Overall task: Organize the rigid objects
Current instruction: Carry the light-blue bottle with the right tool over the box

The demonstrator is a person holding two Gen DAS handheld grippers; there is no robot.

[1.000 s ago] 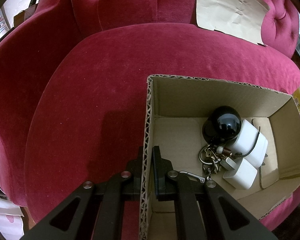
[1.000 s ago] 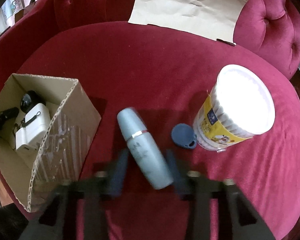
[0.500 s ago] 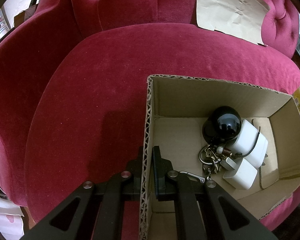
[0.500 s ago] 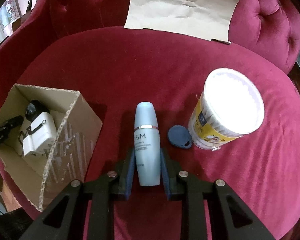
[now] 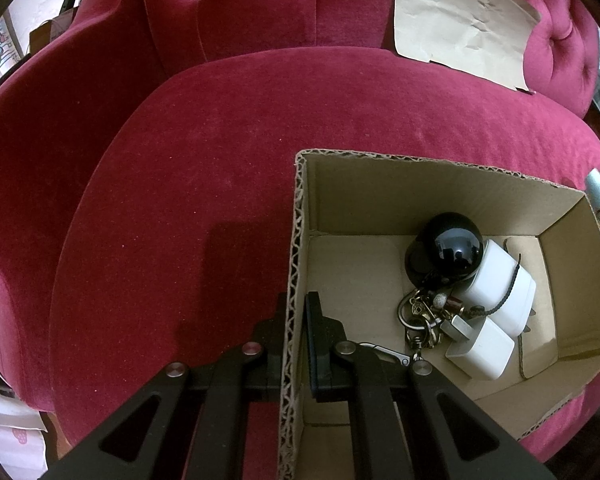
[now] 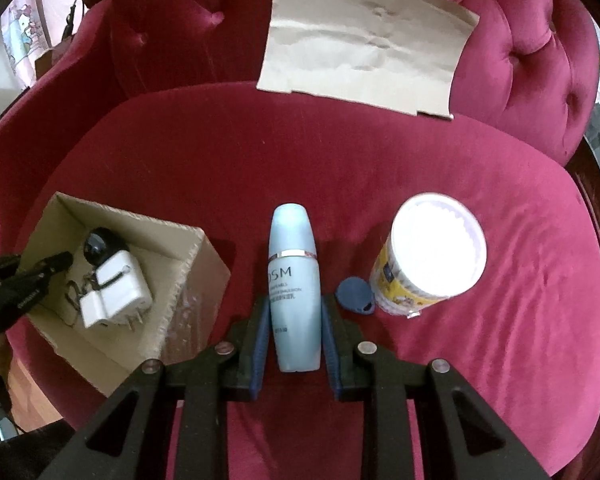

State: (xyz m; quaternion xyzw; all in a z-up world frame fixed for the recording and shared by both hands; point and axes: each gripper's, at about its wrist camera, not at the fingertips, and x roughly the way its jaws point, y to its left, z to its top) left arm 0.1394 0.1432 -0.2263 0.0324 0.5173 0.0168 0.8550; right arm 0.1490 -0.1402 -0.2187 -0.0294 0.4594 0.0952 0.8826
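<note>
Left wrist view first: the left gripper [image 5: 297, 332] is clamped shut on the near wall of the cardboard box [image 5: 428, 184], one finger outside and one inside. My guess is it's there to pin the box so it doesn't slide on the soft red velvet sofa [image 5: 204, 168] while stuff gets dropped in. Inside, everything's bunched toward the far right corner: a shiny black ball [image 5: 454, 250], two white chargers [image 5: 496, 292] lying against each other, and a tangle of keys [image 5: 422, 320] touching them. The near-left part of the box floor is bare cardboard, so that looks like the easy landing spot.

Right wrist view: the right gripper [image 6: 294, 316] is closed on the pale blue bottle [image 6: 294, 276], pads pressing its lower body on both sides. The bottle's long axis runs straight out along the fingers, rounded cap end pointing away from the camera toward the sofa back, flat base nearest the wrist. It sits between the box on the left and the cotton swab tub [image 6: 432, 256] on the right, with a small blue key fob [image 6: 356, 294] right beside the tub. I can't tell whether the bottle is clear of the cushion. A brown paper sheet [image 6: 364, 56] leans on the backrest.
</note>
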